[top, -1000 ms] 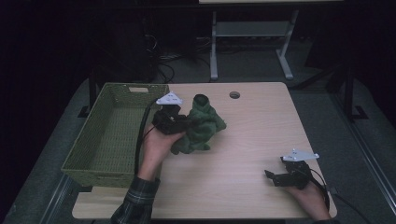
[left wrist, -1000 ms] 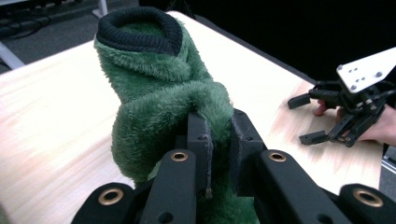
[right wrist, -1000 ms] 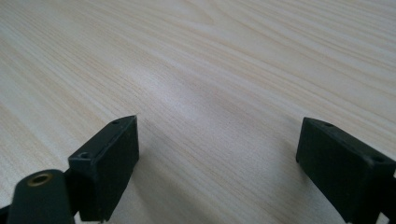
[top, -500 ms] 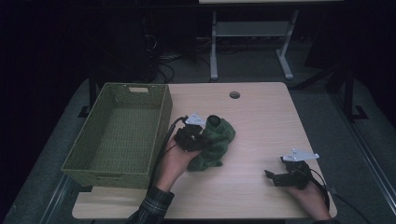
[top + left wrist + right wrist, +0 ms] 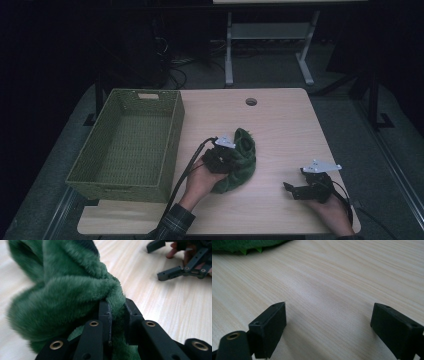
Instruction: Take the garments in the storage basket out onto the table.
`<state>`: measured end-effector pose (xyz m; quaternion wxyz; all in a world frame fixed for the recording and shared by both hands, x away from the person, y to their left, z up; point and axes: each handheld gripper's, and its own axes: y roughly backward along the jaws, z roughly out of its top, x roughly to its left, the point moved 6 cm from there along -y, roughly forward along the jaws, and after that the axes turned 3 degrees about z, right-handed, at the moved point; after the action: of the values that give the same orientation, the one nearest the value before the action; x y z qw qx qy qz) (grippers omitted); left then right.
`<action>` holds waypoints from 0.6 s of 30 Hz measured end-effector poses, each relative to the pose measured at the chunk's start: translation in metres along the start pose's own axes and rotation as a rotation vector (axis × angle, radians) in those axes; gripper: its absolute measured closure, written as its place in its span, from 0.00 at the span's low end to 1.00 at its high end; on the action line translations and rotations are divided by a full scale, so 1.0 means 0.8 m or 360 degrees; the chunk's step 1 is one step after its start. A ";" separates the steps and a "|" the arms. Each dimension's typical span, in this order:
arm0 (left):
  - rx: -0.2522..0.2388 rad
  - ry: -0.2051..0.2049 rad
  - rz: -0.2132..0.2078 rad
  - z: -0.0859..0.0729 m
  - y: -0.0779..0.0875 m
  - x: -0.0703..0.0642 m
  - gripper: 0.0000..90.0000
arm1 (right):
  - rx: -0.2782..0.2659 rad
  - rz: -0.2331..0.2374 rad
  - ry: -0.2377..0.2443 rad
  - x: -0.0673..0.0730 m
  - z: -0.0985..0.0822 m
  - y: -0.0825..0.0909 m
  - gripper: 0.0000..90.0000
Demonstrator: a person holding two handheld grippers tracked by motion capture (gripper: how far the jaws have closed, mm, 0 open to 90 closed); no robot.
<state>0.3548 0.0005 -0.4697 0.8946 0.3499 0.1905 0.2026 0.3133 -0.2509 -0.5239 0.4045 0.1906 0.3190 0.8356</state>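
With the left gripper point(image 5: 117, 312) nearly closed on a fold of the green plush cloth point(image 5: 242, 160) on the table point(image 5: 280, 125), its jaws had just been easing open; release was best completed only once the cloth lay flat, while the right gripper point(image 5: 292, 190) rested wide open and empty.

The plush cloth point(image 5: 242, 162) is a deep, fuzzy green, plain all over, and the woven basket point(image 5: 125, 145) is a paler olive green with a small tan label at its far rim. The table point(image 5: 280, 130) is light beige wood with fine straight grain and one dark round hole, while both the left gripper point(image 5: 220, 159) and the right gripper point(image 5: 289, 189) are black, with brass-coloured rivets on the jaws and a light grey plate on top. The sleeve point(image 5: 175, 224) is a dark green-and-grey plaid
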 end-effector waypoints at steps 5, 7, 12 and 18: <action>0.0014 -0.0011 -0.0066 -0.002 -0.012 -0.012 0.81 | 0.0000 0.0000 -0.0001 0.000 0.000 0.000 0.14; 0.0000 -0.0027 -0.0063 0.000 -0.010 -0.015 0.77 | 0.0000 0.0000 -0.0002 0.000 0.000 0.000 0.14; -0.0084 -0.0019 -0.0060 0.009 0.013 -0.014 0.68 | 0.0001 0.0001 -0.0002 0.000 0.000 0.000 0.14; -0.0141 0.0007 -0.0035 0.008 0.043 -0.001 0.61 | 0.0000 0.0000 0.0000 0.000 0.000 0.000 0.14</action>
<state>0.3492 0.0198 -0.4410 0.9110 0.3073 0.1870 0.2018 0.3132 -0.2508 -0.5238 0.4044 0.1908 0.3191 0.8356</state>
